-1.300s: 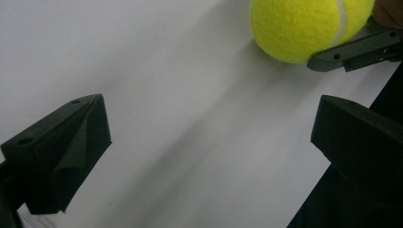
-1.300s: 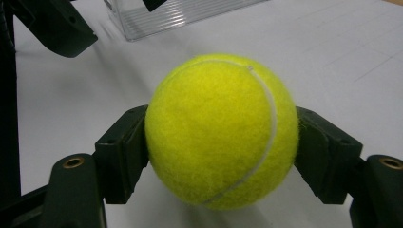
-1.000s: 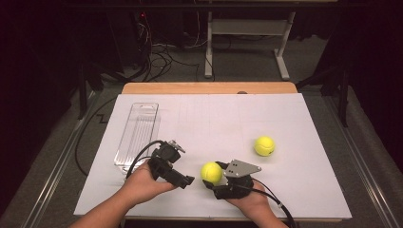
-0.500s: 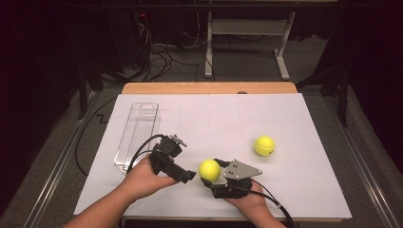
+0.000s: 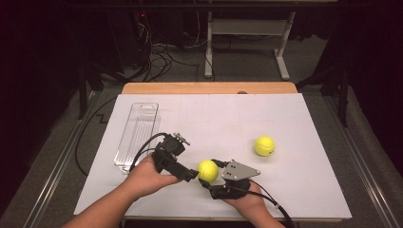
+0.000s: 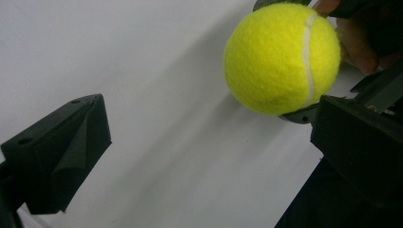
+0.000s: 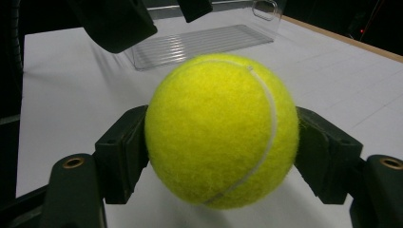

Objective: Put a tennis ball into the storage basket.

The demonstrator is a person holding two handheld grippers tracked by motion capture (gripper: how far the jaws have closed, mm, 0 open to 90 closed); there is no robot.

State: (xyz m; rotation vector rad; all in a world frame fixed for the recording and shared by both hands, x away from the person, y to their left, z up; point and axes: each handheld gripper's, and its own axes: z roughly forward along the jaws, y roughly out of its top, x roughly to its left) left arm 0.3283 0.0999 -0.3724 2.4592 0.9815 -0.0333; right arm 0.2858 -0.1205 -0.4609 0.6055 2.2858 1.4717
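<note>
Tennis ball (image 7: 222, 130) sits clamped between the pads of the right gripper (image 5: 209, 172) near the front edge of the tabletop (image 5: 294, 123) — a handover looks likely. It lies just ahead of the left gripper (image 5: 191, 175), whose jaws stand wide open around nothing, toward one jaw's side. Whether that jaw already touches the ball can't be made out — the hands crowd the spot.

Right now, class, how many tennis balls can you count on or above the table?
2. One tennis ball is clamped in the right gripper near the front edge; the other ball lies loose on the white sheet, farther right.
</note>
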